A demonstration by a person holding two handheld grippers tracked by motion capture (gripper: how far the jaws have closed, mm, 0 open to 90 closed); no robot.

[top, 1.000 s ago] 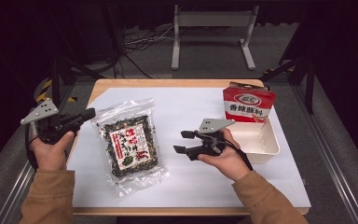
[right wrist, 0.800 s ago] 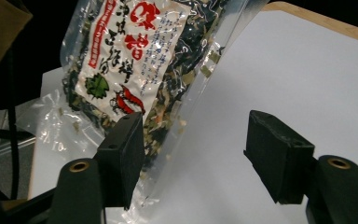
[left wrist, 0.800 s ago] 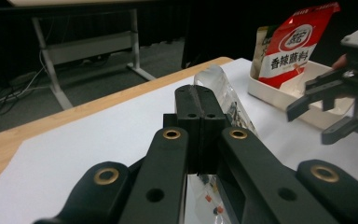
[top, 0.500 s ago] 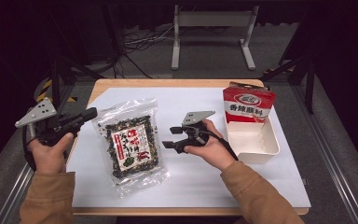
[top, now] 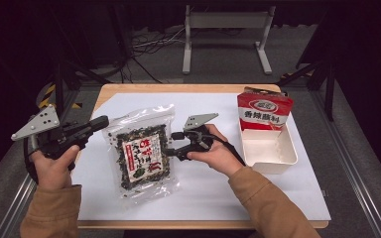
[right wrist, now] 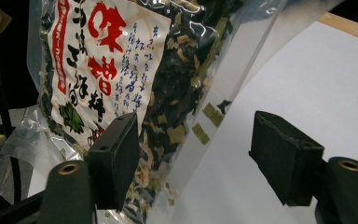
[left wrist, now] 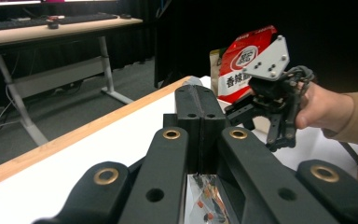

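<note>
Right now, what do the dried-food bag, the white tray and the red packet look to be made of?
Dried-food bag: clear glossy plastic film; glare, wrinkles, contents visible through it. White tray: probably smooth rigid plastic, matte to slightly shiny; could be something else. Red packet: printed glossy film or coated paper, creased at its top; hard to tell which.

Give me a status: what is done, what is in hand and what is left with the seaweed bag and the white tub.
Done: nothing visibly; the dried seaweed bag lies flat on the white sheet, and the white tub holds just the red packet. In hand: the right gripper is open, its fingers straddling the bag's edge. The left gripper is shut and idle. Left, presumably: closing, lifting and placing the bag.
</note>
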